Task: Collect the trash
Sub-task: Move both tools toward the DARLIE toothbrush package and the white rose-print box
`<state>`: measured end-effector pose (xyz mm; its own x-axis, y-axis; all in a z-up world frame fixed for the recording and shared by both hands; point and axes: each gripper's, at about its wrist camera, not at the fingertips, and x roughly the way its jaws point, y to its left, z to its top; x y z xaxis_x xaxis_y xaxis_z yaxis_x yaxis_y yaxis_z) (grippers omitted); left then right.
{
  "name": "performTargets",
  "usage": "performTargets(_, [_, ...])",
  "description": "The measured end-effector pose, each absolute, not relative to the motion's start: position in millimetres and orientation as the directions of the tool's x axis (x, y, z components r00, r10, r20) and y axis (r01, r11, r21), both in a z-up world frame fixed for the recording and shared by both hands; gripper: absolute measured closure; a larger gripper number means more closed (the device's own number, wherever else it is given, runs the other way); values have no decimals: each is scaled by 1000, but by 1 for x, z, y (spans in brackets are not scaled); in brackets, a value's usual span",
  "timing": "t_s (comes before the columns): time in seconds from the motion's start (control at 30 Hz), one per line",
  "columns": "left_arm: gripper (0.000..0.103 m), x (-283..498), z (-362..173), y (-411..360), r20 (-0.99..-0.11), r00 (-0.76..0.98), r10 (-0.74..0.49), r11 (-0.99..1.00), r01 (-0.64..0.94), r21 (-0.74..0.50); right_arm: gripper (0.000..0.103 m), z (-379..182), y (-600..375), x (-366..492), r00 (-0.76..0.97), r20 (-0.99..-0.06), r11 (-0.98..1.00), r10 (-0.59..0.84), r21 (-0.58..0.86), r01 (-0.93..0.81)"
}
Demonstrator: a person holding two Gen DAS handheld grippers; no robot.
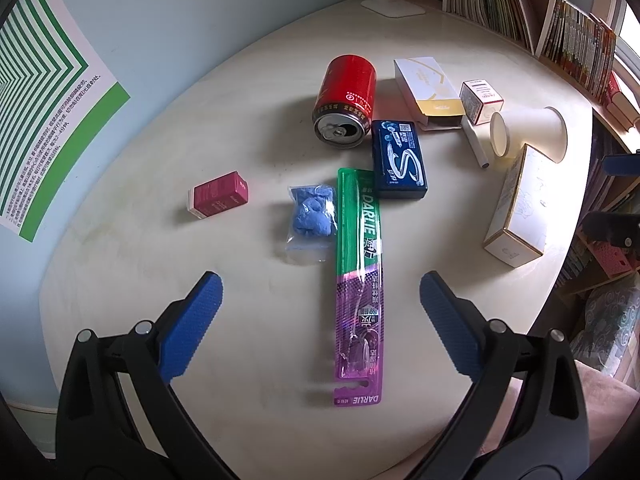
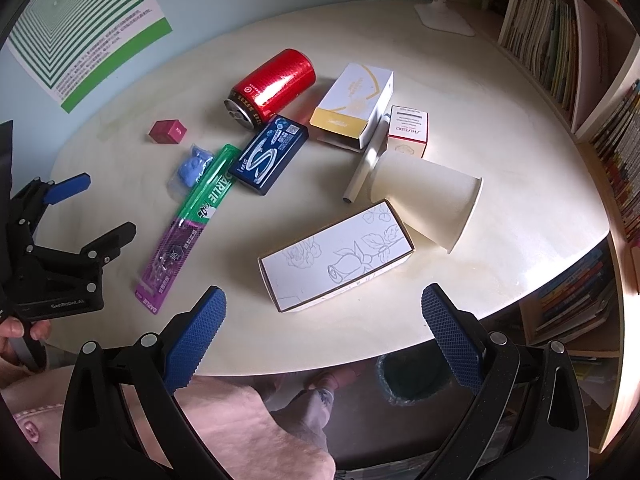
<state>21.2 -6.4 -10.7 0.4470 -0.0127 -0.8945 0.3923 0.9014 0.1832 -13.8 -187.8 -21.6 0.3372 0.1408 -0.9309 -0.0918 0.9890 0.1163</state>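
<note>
Trash lies scattered across the table point(image 1: 120, 280), nothing collected yet by the look of it. A toothbrush pack point(image 1: 359, 280) lies lengthwise straight ahead of the left gripper point(image 1: 320, 304), its near end between the spread fingers but untouched. Beside it sit a bag of blue stuff point(image 1: 312, 216), a dark blue tin point(image 1: 398, 160) and a tipped red can point(image 1: 346, 100). Further right, a rose-printed box point(image 2: 336, 256) lies in front of the right gripper point(image 2: 322, 320), with a paper cup point(image 2: 432, 204) on its side just behind. A bin point(image 2: 412, 380) shows under the table edge. Both grippers hang wide open and empty. This looks like the approach: the left one needs to drop lower and close across the narrow pack.
</note>
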Motion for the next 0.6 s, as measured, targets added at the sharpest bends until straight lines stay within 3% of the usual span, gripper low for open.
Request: performTargets(0.6, [6,24,-19,-8,-904,427,-18,902,397,169,6,-28,-186,-11,317,-938,989,139,118,-84])
